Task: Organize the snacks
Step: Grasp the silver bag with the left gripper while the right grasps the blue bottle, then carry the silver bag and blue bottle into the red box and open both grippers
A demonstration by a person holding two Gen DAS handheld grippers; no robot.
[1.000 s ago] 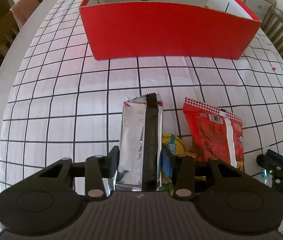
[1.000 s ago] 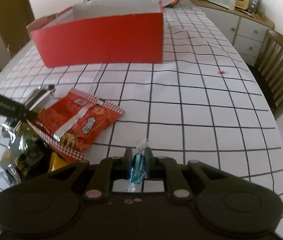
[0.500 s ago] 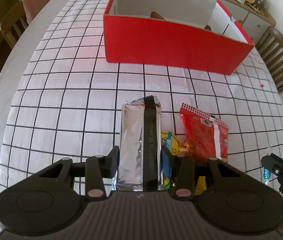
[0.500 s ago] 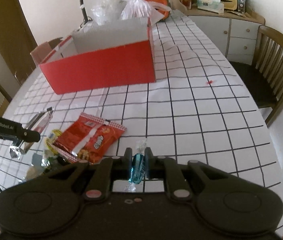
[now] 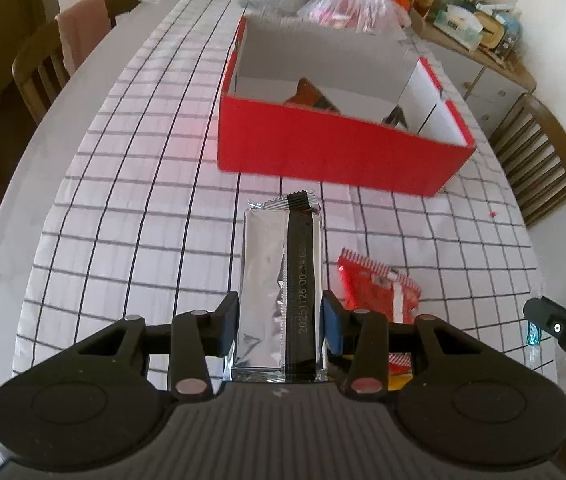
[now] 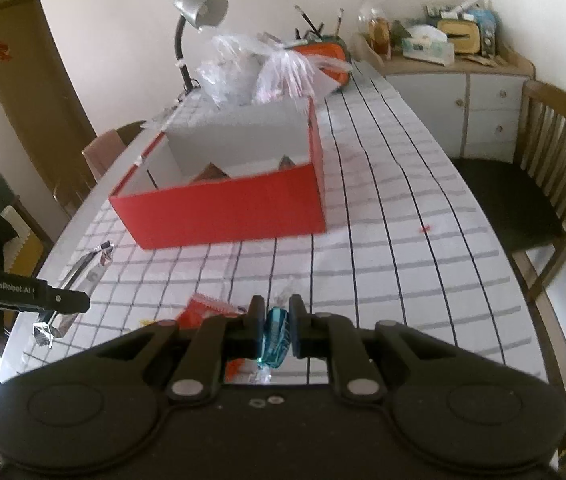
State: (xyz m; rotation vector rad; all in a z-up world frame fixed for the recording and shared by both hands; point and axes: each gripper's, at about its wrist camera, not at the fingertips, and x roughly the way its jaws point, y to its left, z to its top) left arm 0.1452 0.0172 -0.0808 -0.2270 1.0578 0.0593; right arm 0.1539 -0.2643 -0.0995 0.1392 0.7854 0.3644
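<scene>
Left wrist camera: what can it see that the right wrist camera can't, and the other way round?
Only the left view shows the silver packet's flat face, clamped in the left gripper. Only the right view shows the grey lamp and the blue candy pinched in the right gripper. Both show the red box and the red snack bag.

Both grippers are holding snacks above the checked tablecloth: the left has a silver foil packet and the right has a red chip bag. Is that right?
Not quite. The right gripper holds a small blue wrapped candy, as the right wrist view shows. The red chip bag lies on the tablecloth. The left gripper does hold the silver foil packet.
</scene>
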